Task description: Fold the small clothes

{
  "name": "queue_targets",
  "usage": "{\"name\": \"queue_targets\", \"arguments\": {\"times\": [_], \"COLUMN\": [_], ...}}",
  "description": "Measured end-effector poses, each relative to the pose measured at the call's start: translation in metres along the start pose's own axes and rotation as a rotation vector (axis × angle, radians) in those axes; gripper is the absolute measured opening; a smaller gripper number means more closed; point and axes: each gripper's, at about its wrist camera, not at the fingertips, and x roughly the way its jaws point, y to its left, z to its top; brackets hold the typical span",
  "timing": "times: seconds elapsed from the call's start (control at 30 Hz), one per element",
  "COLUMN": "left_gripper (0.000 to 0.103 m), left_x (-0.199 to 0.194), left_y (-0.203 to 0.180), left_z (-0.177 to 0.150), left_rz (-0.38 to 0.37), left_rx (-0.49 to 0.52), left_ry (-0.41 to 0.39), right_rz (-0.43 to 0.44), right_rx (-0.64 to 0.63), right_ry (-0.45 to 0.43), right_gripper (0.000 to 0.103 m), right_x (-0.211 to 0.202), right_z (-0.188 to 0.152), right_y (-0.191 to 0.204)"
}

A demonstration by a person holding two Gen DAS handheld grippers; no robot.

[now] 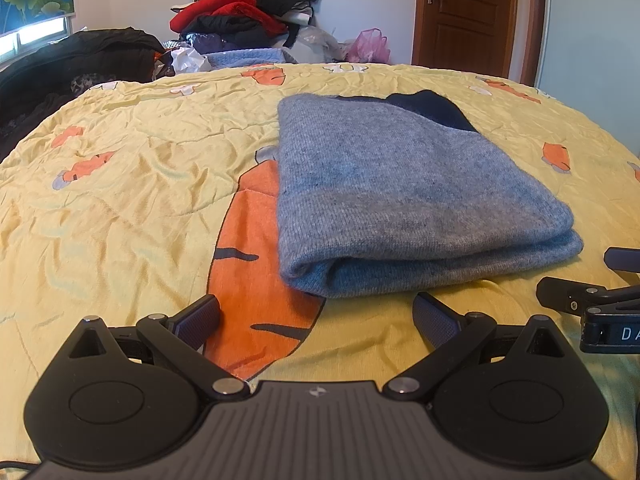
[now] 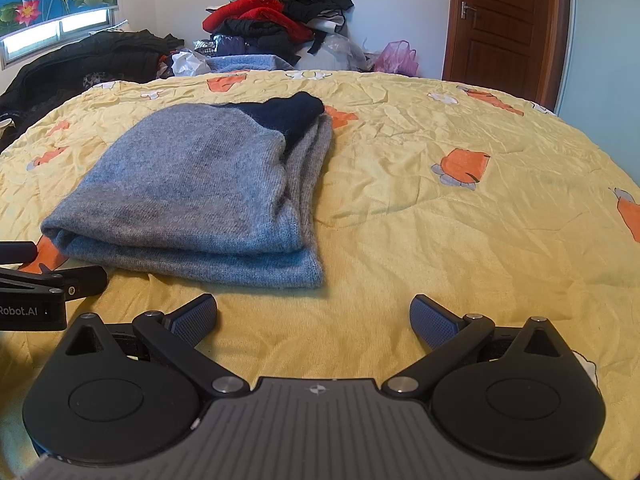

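Sweater [image 1: 404, 200], grey-blue knit, lies folded on bed [image 1: 120, 200] just beyond left gripper [image 1: 318, 318] and right gripper [image 2: 314, 316], both jaws apart and empty; risk: a shallow pinch catches only the top layer, undoing the fold.

The inner layers of the folded grey-blue sweater [image 2: 192, 184] are hidden under its top layer, and its dark navy part [image 2: 288, 114] shows only as a patch at the far end. In the left wrist view the right claw [image 1: 600, 308] is cut off by the right edge of the frame, its lettering only partly readable. The clothes pile [image 2: 276, 12] at the upper centre is too tangled to tell garments apart.
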Motion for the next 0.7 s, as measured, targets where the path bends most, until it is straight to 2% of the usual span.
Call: {"name": "queue_targets", "arguments": {"times": [0.53,0.7], "left_gripper": [0.103,0.103], "left_x": [0.003,0.004], "left_y": [0.000,0.001], "left_z": [0.002,0.003], "left_rz": [-0.005,-0.016], "left_rx": [0.004,0.007], "left_ry": [0.013,0.022], "right_rz": [0.006,0.073], "right_rx": [0.005,0.117], "right_ry": [0.009,-0.004], "right_gripper": [0.103,0.103], "right_x": [0.001,-0.007], "right_z": [0.001,0.003], "right_y": [0.001,-0.009]}}
